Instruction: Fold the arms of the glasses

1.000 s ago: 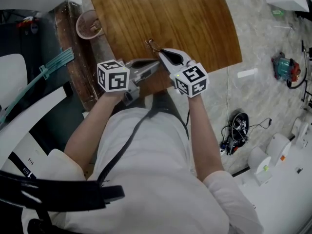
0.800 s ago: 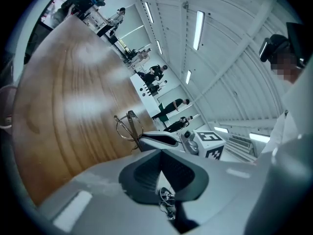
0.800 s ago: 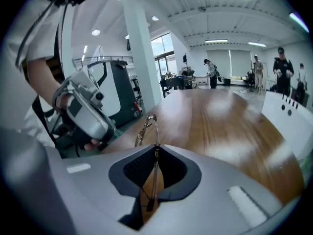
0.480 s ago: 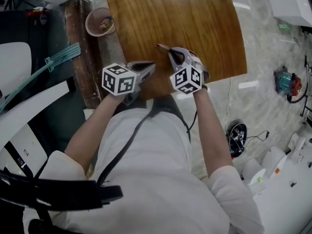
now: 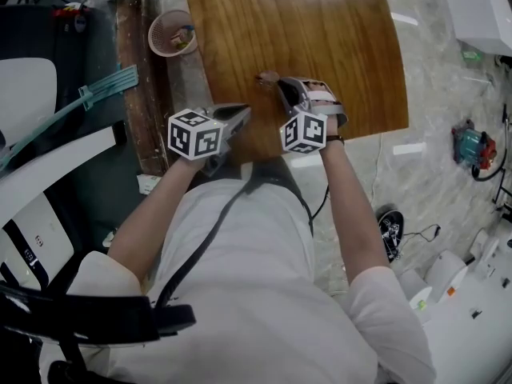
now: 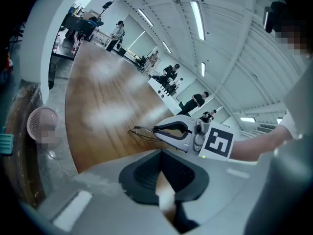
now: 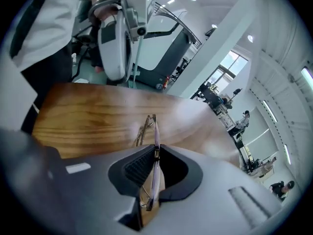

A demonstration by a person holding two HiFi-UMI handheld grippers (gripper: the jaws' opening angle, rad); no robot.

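Pinched edge-on between the pads of the right gripper [image 7: 155,153], jaws narrow and opening: thin metal-framed glasses [image 7: 152,131], front end poking out past the fingertips over the glossy brown wooden tabletop [image 5: 312,22], close to its near edge. Touching the wood or just above it: cannot tell. Off to the left and apart from the glasses, the left gripper [image 6: 164,177], jaws closed together on nothing. Farther left, beside the table, a small pink mesh basket [image 5: 170,32].
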